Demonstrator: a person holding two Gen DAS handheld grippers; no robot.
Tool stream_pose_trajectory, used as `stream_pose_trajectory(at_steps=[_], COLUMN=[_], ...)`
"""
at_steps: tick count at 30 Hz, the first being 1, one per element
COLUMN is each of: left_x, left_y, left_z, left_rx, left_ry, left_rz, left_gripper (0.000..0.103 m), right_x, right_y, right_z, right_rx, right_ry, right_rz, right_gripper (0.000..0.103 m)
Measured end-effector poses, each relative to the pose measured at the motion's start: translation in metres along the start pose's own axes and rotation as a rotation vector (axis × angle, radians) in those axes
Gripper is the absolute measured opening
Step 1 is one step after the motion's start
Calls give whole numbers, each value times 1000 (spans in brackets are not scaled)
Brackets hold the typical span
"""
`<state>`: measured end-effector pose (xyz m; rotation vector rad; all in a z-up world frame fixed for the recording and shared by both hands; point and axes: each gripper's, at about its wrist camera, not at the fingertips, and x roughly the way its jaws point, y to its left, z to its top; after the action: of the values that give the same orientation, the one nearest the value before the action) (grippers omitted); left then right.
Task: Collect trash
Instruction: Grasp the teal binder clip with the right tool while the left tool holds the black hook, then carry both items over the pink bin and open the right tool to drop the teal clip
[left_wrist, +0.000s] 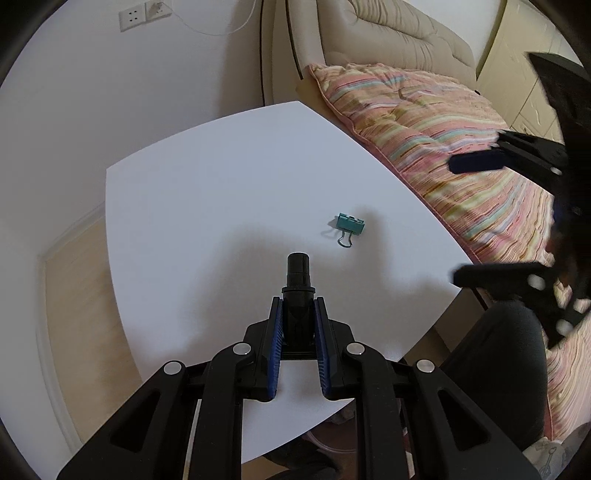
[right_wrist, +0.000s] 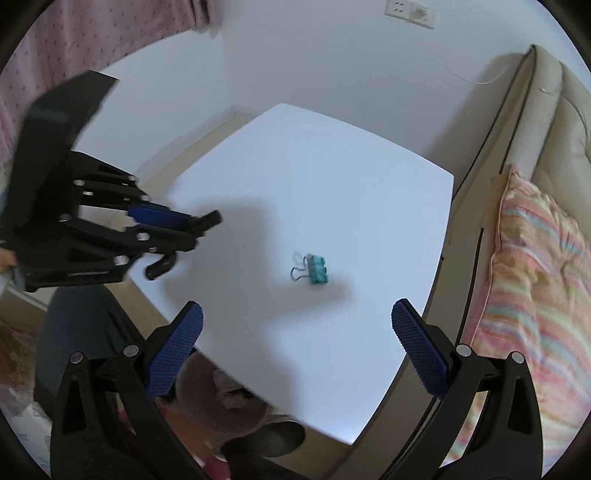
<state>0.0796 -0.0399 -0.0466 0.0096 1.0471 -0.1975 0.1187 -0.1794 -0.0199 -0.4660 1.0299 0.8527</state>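
Left gripper (left_wrist: 298, 308): jaws narrow, clamped on a black cylindrical nozzle-like piece (left_wrist: 297, 280). The blue pads (left_wrist: 275, 332) press its lower body from both sides; its stepped round tip sticks out forward past the fingertips. In the right wrist view the same gripper (right_wrist: 195, 225) appears side-on at the left edge of the table, the black piece protruding from its tips, held above the surface. A curved black part hangs below the fingers there; what it is cannot be made out.

Right gripper (right_wrist: 297, 321): jaws wide apart, nothing between them. Blue textured pads (right_wrist: 177, 343) sit over the near edge of the table. In the left wrist view this gripper (left_wrist: 458, 221) enters from the right, blurred, fingers spread.

Task item: a teal binder clip (left_wrist: 350, 224) lies on the white table (left_wrist: 221, 177), right of centre in the left view, wire handles toward the camera. In the right wrist view the clip (right_wrist: 317, 269) lies ahead of the open jaws, near the table's middle, handles pointing left. It touches neither gripper.

Surroundings: striped pink cushion (left_wrist: 424, 122) just beside the table's right edge, beige sofa (left_wrist: 388, 33) behind it, wall socket (left_wrist: 131, 16) on the white wall.
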Motion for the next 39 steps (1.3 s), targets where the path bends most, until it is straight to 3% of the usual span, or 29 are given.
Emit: stream_pose_trajectory(at_steps=[6, 8, 12, 17, 22, 26, 39], left_x=[-3, -3, -2, 0, 3, 3, -10], left_y=[4, 6, 8, 12, 13, 14, 3], left_z=[-5, -6, -10, -15, -18, -19, -24], left_rx=[-17, -23, -29, -43, -51, -56, -50], left_ry=[-11, -12, -17, -17, -13, -17, -42], left_rz=[-4, -7, -10, -16, -20, -23, -19], left_gripper=[16, 16, 16, 16, 16, 16, 16], right_x=[29, 42, 63, 75, 78, 76, 30], right_y=[0, -1, -2, -1, 0, 1, 6], right_z=[16, 22, 30, 33, 33, 31, 18], right_rx=[-69, -77, -89, -97, -97, -88, -27], right_ry=[62, 97, 157, 182, 178, 164, 82], right_rz=[-22, -5, 3, -4, -16, -34, -10], right_gripper=[97, 80, 64, 30, 11, 3, 2])
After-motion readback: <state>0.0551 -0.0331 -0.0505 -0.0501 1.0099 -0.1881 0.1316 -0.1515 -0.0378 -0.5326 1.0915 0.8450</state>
